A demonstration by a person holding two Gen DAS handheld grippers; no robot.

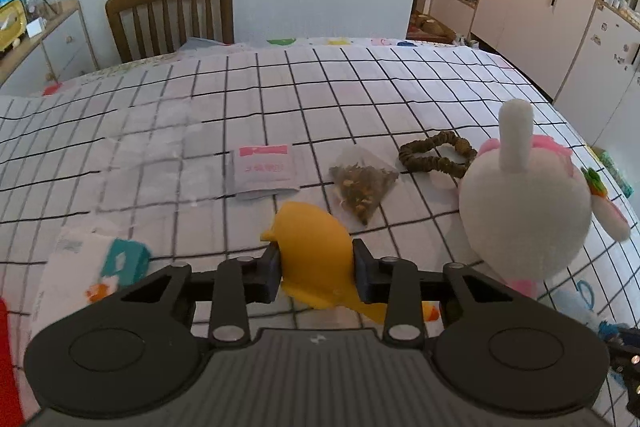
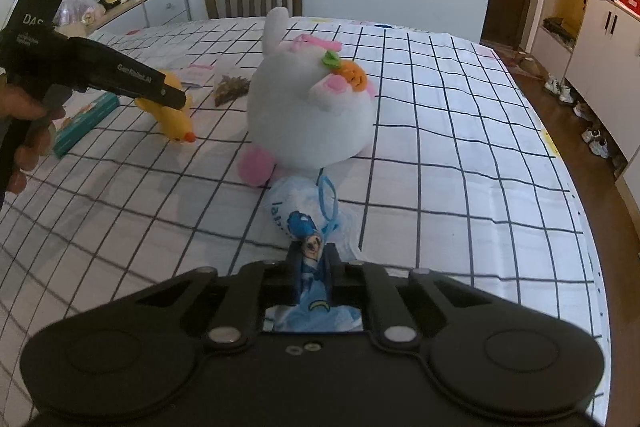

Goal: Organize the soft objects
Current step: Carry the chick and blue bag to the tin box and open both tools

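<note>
My left gripper (image 1: 316, 267) is shut on a yellow rubber duck (image 1: 312, 247), which rests on the checked tablecloth (image 1: 280, 99); the duck also shows in the right wrist view (image 2: 176, 119) with the left gripper (image 2: 176, 101) on it. My right gripper (image 2: 314, 259) is shut on a blue-and-white soft pouch (image 2: 304, 211) with a blue loop, lying on the cloth. A white plush rabbit (image 1: 524, 203) with pink bow and carrot lies between them; it also shows in the right wrist view (image 2: 308, 115).
On the cloth lie a pink-and-white sachet (image 1: 264, 171), a tea bag (image 1: 362, 187), a brown scrunchie (image 1: 436, 151) and a tissue pack (image 1: 100, 267). A teal box (image 2: 86, 123) lies near the duck. A wooden chair (image 1: 172, 15) stands behind the table. Cabinets stand right.
</note>
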